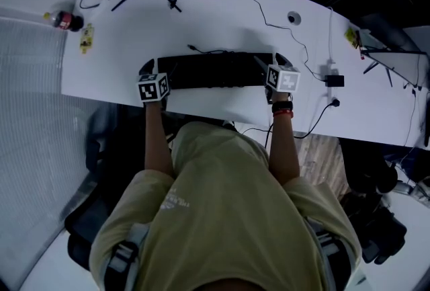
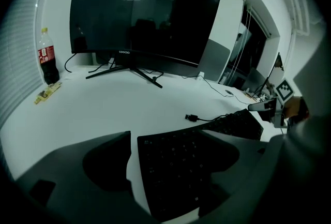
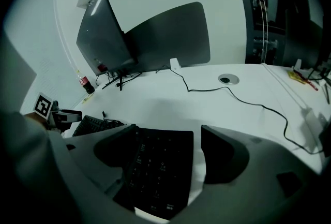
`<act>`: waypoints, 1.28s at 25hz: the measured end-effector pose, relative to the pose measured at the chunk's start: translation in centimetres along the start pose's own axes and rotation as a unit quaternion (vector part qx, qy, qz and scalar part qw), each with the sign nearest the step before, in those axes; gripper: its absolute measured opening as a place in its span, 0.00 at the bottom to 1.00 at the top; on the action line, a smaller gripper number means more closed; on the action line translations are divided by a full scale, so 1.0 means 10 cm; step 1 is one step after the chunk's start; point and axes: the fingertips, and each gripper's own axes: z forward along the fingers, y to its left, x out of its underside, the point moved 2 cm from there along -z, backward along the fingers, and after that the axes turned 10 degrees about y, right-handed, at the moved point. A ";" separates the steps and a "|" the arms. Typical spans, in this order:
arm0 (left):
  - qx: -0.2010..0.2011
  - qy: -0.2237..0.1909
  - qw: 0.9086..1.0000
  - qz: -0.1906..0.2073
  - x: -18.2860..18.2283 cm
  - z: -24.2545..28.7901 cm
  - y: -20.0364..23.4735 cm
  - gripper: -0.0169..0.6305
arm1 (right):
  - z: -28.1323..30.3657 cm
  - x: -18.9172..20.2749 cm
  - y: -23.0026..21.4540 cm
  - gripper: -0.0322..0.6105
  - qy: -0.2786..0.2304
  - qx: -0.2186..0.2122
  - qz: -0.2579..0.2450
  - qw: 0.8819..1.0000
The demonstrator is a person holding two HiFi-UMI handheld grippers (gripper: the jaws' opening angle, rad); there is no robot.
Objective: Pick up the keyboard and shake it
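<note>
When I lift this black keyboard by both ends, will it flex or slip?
Probably stiff: the keyboard looks like a flat, rigid slab. Its cable, plug lying free, will likely dangle and swing. Held only at its ends, it may slip.

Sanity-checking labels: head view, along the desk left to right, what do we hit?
cola bottle → yellow packet → left gripper → keyboard → right gripper → black adapter
</note>
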 end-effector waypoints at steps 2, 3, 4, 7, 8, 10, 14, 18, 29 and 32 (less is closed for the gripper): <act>0.014 0.014 1.000 -0.006 0.02 0.04 0.00 0.63 | 0.02 0.01 -0.02 0.65 0.006 -0.009 0.005 1.000; 0.018 0.021 1.000 -0.009 0.02 0.06 0.00 0.63 | 0.03 0.01 -0.03 0.65 0.009 -0.013 0.008 1.000; 0.022 0.025 0.999 -0.011 0.03 0.07 0.01 0.63 | 0.03 0.01 -0.03 0.65 0.012 -0.017 0.011 1.000; 0.030 0.035 0.999 -0.018 0.02 0.09 0.04 0.63 | 0.06 -0.02 -0.05 0.65 0.016 -0.023 0.015 1.000; 0.034 0.039 0.998 -0.021 0.02 0.09 0.05 0.63 | 0.07 -0.03 -0.06 0.65 0.019 -0.024 0.016 0.999; 0.041 0.049 0.998 -0.029 0.02 0.11 0.08 0.63 | 0.12 -0.02 -0.09 0.65 0.029 -0.024 0.019 0.999; 0.050 0.068 0.996 -0.040 0.02 0.16 0.11 0.63 | 0.19 0.01 -0.06 0.65 0.050 -0.038 0.027 0.998; 0.062 0.081 0.994 -0.045 0.02 0.23 0.08 0.63 | 0.25 0.03 -0.02 0.65 0.065 -0.030 0.027 0.997; 0.037 0.110 0.992 -0.046 0.03 0.27 0.05 0.60 | 0.26 0.03 -0.01 0.65 0.073 -0.003 0.028 0.997; 0.033 0.115 0.992 -0.043 0.01 0.25 0.05 0.60 | 0.25 0.02 0.01 0.65 0.080 0.002 0.033 0.996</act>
